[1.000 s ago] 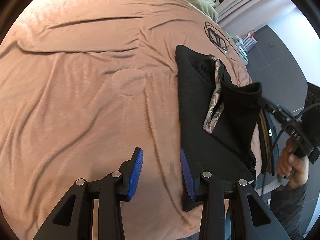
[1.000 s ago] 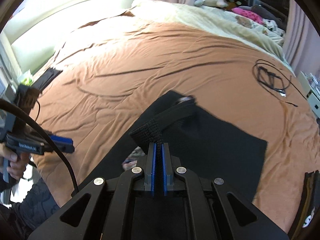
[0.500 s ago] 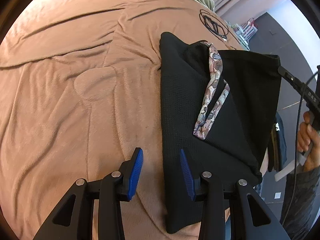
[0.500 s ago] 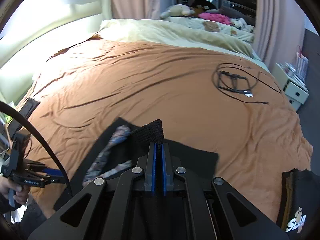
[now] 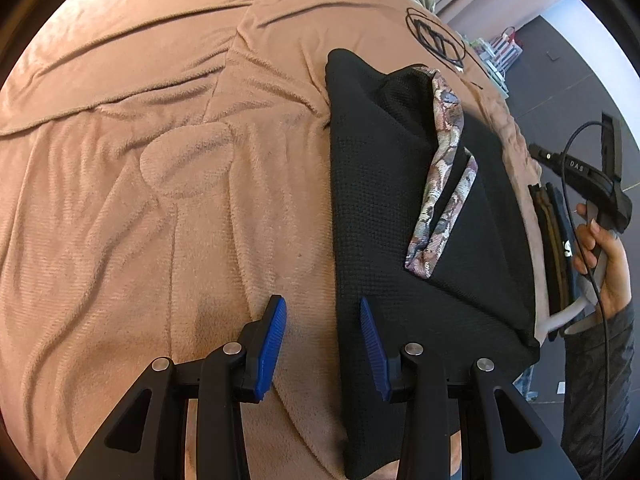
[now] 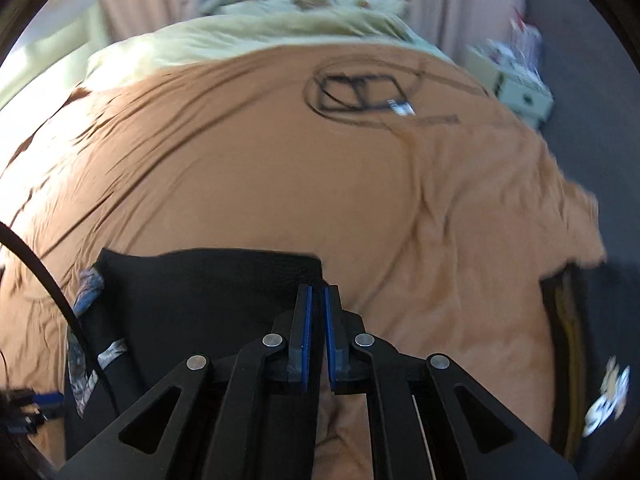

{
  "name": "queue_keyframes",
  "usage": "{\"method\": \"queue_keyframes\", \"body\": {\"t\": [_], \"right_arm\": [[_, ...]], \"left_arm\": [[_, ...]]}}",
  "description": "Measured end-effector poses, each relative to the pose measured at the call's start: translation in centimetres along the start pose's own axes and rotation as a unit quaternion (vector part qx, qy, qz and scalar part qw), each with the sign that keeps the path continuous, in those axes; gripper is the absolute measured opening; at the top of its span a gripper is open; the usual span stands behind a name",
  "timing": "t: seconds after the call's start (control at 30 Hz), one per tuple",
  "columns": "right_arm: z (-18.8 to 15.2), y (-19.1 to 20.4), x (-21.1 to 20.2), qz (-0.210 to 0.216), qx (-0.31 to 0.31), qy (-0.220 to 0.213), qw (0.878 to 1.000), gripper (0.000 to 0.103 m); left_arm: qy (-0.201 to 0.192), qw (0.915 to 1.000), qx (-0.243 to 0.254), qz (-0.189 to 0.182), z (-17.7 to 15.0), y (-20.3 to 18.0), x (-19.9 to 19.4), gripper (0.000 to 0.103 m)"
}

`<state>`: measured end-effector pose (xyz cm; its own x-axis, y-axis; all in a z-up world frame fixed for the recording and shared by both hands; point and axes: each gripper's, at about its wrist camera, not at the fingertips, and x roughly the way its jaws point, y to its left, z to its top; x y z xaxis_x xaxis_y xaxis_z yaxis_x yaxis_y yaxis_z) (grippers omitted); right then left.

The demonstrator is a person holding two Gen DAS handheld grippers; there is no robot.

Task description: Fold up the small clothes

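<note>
From the left wrist, the left gripper (image 5: 323, 320) hangs with its blue pads apart and empty over the near left edge of the black garment (image 5: 372, 208), as it did half a second ago. The garment has changed: its right half, then lifted, now lies folded down flat on the brown blanket (image 5: 160, 160), with a patterned lining strip (image 5: 444, 184) showing along the fold. The right gripper (image 5: 538, 152), then pinching that raised edge, is now clear of the cloth at the right, held by a hand (image 5: 608, 264). A stack of folded clothes (image 5: 554, 240) sits at the bed's right edge.

From the right wrist, blurred by motion, the right gripper (image 6: 316, 292) has let go: its jaws are parting by a narrow slit with nothing between them, the tips just past the garment's (image 6: 208, 292) far right corner. No containers show clearly. A coiled black cable (image 6: 360, 94) lies farther up the blanket (image 6: 260, 168), a pale green cover (image 6: 248, 36) beyond it, and curtains behind.
</note>
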<state>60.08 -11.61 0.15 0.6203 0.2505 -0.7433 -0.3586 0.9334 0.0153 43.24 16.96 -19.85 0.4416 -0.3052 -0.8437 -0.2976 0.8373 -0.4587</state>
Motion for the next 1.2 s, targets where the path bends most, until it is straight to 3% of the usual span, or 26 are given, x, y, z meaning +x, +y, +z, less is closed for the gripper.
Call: {"method": "queue_keyframes", "body": {"t": [0.03,0.1,0.17,0.6,0.87,0.97,1.0,1.13,1.2], "right_arm": [[-0.3,0.0,-0.1,0.011,0.009,0.002,1.0,0.008],[-1.0,0.4,-0.6,0.022,0.011,0.004,1.0,0.035],[-1.6,0.8,-1.2,0.024,0.005,0.001,1.0,0.047],[-5.4,4.5,-5.3,0.082,-0.068,-0.011,0.994,0.048],[-8.6,8.4,-8.0,0.116,-0.149,-0.007,0.982,0.048],[-8.9,9.4,-7.8,0.115,-0.175,-0.002,0.978,0.048],[-9.2,9.7,-7.8,0.117,-0.183,0.0,0.976,0.048],[-9.8,10.6,-7.7,0.121,-0.2,0.008,0.972,0.047],[-9.9,11.0,-7.6,0.125,-0.206,0.012,0.97,0.042]], "left_arm": [[-0.001,1.0,0.001,-0.001,0.1,0.0,0.0,0.04],[-0.002,1.0,0.0,-0.005,0.1,-0.1,0.0,0.04],[-0.002,1.0,-0.002,-0.007,0.1,0.0,0.1,0.04],[-0.004,0.9995,-0.004,-0.03,0.1,0.3,0.2,0.04],[0.0,0.9986,-0.009,-0.052,-0.1,0.2,0.8,0.038],[-0.001,0.9981,-0.013,-0.06,-0.2,0.3,1.0,0.029],[0.001,0.9979,-0.014,-0.064,-0.2,0.3,1.1,0.021],[0.002,0.997,-0.023,-0.074,-0.4,0.5,1.3,0.017],[0.002,0.9965,-0.027,-0.079,-0.5,0.6,1.3,0.016]]}}
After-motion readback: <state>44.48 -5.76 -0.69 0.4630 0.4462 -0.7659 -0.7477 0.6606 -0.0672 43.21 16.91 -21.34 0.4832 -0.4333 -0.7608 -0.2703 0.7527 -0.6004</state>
